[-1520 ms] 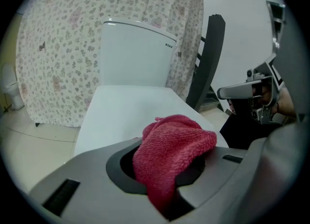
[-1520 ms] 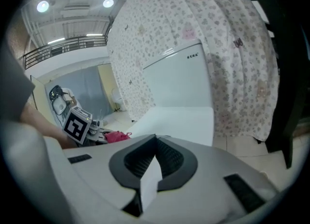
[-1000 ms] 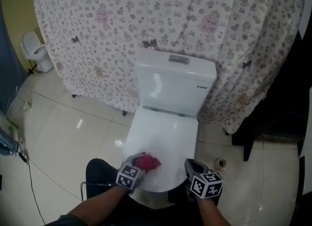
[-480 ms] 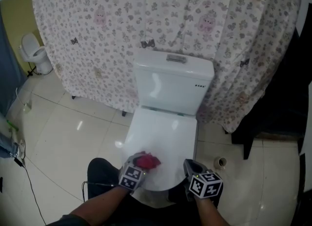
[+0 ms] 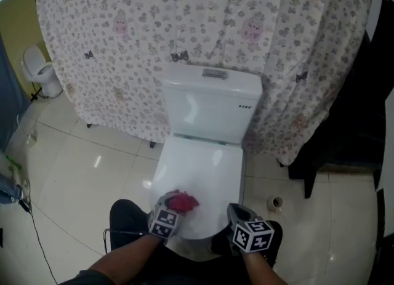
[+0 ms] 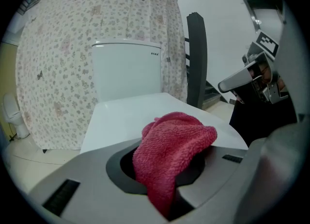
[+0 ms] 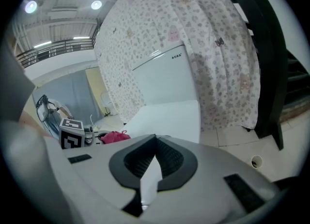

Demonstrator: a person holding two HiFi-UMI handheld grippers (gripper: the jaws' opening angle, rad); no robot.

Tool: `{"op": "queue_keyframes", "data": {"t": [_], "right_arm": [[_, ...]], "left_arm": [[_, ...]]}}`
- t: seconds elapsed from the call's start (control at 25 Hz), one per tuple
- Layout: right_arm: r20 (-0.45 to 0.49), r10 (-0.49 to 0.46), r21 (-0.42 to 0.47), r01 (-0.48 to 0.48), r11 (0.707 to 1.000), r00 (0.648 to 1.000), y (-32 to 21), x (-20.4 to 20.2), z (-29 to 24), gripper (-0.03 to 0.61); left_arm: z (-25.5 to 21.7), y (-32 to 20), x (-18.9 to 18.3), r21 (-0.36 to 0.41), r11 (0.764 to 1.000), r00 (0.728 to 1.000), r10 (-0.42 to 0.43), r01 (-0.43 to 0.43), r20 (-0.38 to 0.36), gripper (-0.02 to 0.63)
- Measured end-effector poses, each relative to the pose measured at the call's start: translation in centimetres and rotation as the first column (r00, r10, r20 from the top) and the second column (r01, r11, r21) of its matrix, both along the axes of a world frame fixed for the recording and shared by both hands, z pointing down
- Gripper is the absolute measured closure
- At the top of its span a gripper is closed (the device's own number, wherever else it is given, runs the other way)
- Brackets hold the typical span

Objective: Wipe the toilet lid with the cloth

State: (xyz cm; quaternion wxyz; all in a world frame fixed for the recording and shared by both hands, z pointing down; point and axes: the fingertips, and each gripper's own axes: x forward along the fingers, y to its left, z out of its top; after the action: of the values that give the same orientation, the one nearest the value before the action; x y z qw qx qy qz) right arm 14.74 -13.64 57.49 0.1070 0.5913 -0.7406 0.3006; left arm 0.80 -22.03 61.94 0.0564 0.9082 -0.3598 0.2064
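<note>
The white toilet has its lid (image 5: 206, 170) down in front of the tank (image 5: 212, 102). My left gripper (image 5: 175, 210) is shut on a red cloth (image 5: 182, 202) at the lid's near left part. In the left gripper view the cloth (image 6: 172, 155) bulges out between the jaws of that gripper (image 6: 164, 174), with the lid (image 6: 131, 114) stretching away behind it. My right gripper (image 5: 235, 213) hovers at the lid's near right edge. It is shut with nothing in it, and its pads meet at the tip in the right gripper view (image 7: 155, 143). That view also has the cloth (image 7: 114, 136) at the left.
A flowered curtain (image 5: 154, 31) hangs behind the tank. A dark frame (image 5: 335, 148) stands at the right, and a small round thing (image 5: 274, 203) lies on the tiles beside the toilet. A second small toilet (image 5: 36, 68) is far left. A cable (image 5: 34, 231) runs over the floor.
The head view has shifted a little, so the toilet sits slightly further left. Both grippers and the cloth keep nearly the same places on the lid's near end.
</note>
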Motion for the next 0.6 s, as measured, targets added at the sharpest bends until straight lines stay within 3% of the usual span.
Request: {"op": "queue_keyframes", "data": {"t": [0.28,0.6], "right_arm": [[0.004,0.038,-0.003,-0.038,0.999,0.999,1.0,1.7,0.0,0.574],[0.011,0.056,0.006,-0.056,0.998,0.998,1.8,2.9,-0.2,0.574]], "left_arm": [[0.1,0.2,0.5,0.003,1.0,1.0,0.003,-0.003,0.008,0.541],[0.3,1.0,2.7,-0.01,0.998,0.998,0.062,-0.061,0.012,0.541]]}}
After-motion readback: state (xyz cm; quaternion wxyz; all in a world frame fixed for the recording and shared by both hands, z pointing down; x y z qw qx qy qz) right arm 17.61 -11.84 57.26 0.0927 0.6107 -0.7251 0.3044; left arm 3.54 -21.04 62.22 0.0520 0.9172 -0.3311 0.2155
